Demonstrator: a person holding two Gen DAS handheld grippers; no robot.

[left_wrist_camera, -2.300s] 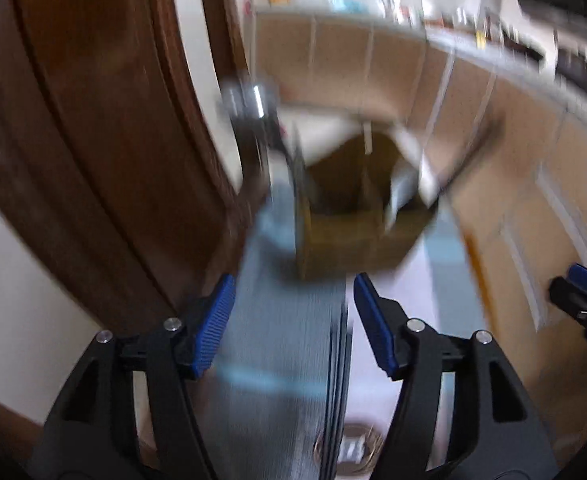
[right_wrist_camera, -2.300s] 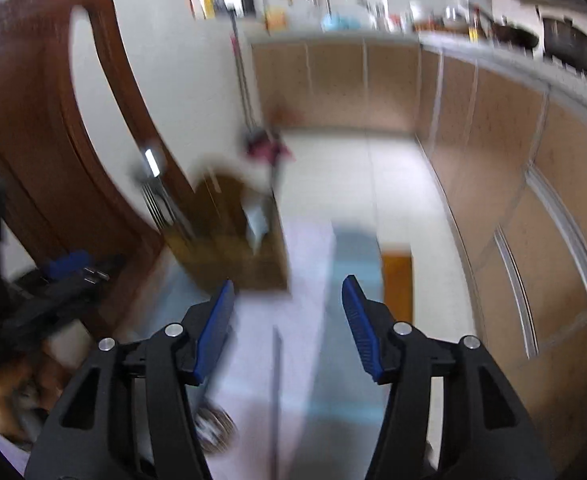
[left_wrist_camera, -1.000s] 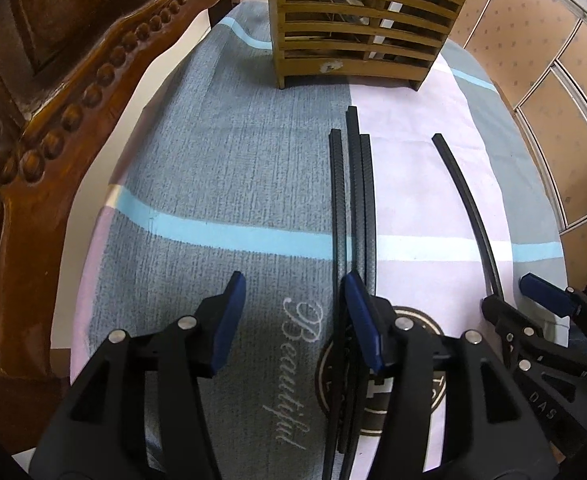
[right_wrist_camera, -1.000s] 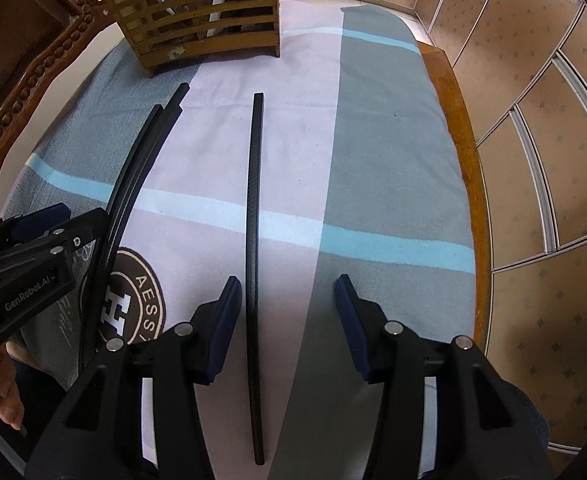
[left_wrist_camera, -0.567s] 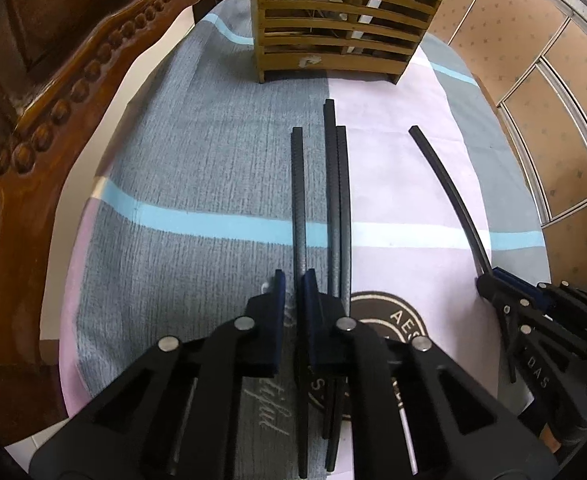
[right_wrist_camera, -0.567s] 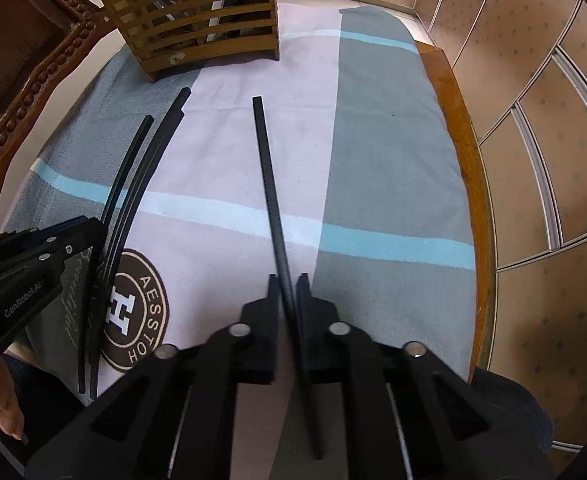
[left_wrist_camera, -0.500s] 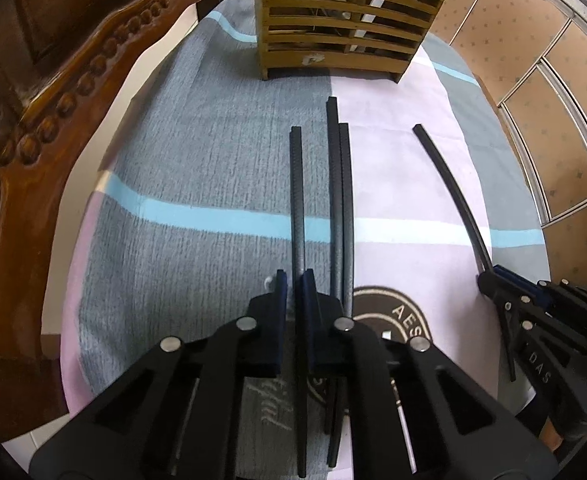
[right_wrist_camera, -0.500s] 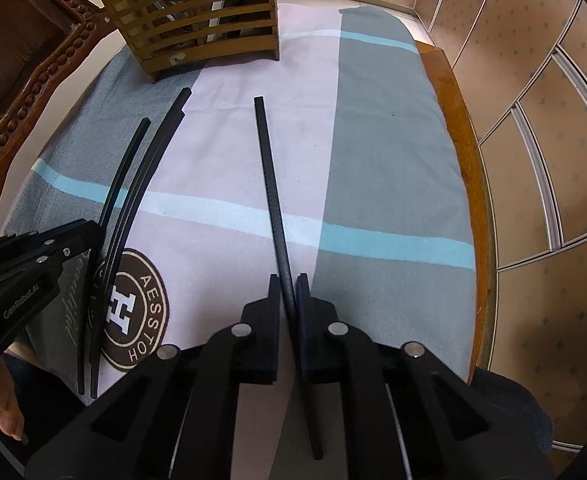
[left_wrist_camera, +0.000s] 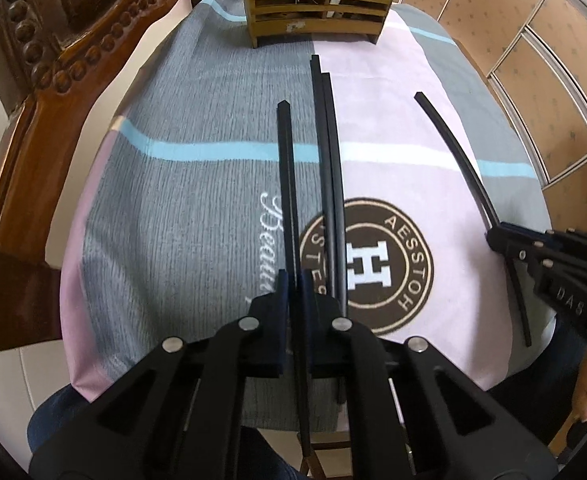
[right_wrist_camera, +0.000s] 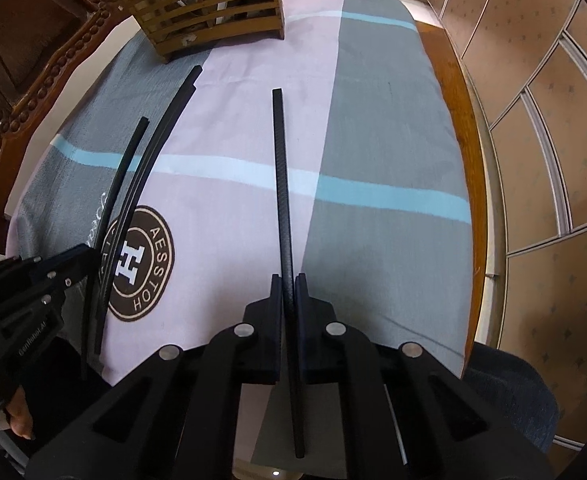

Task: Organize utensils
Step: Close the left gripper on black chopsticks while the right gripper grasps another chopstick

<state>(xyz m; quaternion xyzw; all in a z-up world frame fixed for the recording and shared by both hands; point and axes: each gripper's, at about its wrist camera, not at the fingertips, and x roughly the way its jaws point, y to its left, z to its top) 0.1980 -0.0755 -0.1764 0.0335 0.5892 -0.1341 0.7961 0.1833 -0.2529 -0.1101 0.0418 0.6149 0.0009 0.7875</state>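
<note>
Left gripper (left_wrist_camera: 294,280) and right gripper (right_wrist_camera: 288,282) each clamped one black chopstick (left_wrist_camera: 287,184), nearer than the slatted holder (left_wrist_camera: 321,4).

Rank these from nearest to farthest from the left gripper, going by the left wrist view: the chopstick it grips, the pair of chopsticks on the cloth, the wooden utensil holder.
1. Gripped chopstick, clamped in the left gripper.
2. Pair of chopsticks, lying just right of it.
3. Wooden utensil holder, at the table's far end.
</note>
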